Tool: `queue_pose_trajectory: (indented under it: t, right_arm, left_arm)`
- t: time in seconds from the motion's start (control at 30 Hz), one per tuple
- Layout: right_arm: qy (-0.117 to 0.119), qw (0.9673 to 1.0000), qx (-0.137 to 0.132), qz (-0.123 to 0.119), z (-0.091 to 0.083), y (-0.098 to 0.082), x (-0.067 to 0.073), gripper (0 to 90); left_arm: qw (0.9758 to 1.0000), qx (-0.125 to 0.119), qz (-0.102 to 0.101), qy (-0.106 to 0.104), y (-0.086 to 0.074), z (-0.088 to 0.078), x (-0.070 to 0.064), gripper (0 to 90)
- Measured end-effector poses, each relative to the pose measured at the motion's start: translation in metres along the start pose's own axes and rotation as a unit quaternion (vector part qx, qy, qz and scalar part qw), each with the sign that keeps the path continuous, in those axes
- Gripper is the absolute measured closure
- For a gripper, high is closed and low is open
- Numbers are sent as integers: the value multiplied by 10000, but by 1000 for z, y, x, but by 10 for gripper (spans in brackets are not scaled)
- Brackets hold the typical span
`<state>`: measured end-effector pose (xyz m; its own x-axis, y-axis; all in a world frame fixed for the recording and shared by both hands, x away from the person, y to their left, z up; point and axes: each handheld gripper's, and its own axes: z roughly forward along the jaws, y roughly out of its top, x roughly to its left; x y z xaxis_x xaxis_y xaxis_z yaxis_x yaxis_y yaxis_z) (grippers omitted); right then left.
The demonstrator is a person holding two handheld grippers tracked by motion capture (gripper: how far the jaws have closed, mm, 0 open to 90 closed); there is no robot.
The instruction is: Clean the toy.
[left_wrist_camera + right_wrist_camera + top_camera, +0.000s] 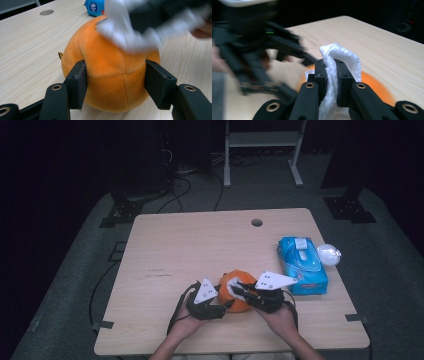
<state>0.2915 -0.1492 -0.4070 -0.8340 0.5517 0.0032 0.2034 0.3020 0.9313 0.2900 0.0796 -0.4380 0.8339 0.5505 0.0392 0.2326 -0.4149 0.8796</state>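
Note:
An orange plush ball (236,278) rests on the wooden table (190,245) near its front edge. In the left gripper view the ball (105,57) sits between my left gripper's (116,82) two black pads, which press on its sides low down. My right gripper (332,75) is shut on a white wipe (339,53) that folds up over its fingertips. It holds the wipe (130,35) against the top of the ball, blurred in the left gripper view. From above, the left gripper (222,304) and right gripper (239,287) meet at the ball.
A blue pack of wipes (302,265) lies to the right of the ball, with a pale round object (329,254) at the table's right edge beside it. A cable hole (257,222) sits near the far edge. Bare table stretches left and behind.

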Motion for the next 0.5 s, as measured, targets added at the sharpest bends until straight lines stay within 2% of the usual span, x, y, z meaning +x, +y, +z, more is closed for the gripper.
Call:
queue_pose_trajectory:
  t: [0.03,0.1,0.13,0.17,0.2,0.23,0.3,0.37,0.4,0.43,0.5]
  right_arm:
    - [-124,9999,15,61,-3,-2,-6,811]
    - [-285,9992,92,264,-8,-10,-20,811]
    - [-273,9990,99,329,-9,-12,-22,811]
    - [-223,9989,99,390,-10,-14,-21,811]
    - [-186,9991,104,372,-9,-14,-18,811]
    - [-100,9995,93,292,-8,-12,-12,811]
    - [164,9997,59,147,-2,-6,2,810]
    - [355,9993,75,-34,5,-2,12,810]
    - [323,9993,106,-124,7,-1,14,810]
    - [293,9994,134,-109,7,0,11,811]
    - [150,9998,95,-35,3,-2,3,811]
  left_arm:
    - [9999,-31,-106,-28,-1,0,1,380]
    - [9985,-122,-511,-133,-2,1,7,273]
    - [9966,-137,-787,-183,-1,2,10,218]
    - [9957,-114,-899,-213,-1,3,11,179]
    - [9952,-121,-943,-226,-1,4,11,179]
    - [9959,-140,-878,-191,-1,5,10,209]
    - [9979,-125,-618,-119,0,4,4,295]
    - [9998,-58,-201,-21,2,3,-3,347]
    - [10000,-22,-52,17,2,2,-5,363]
    - [10000,-19,-4,19,1,2,-5,375]
    - [10000,-9,-32,-10,0,2,-3,380]
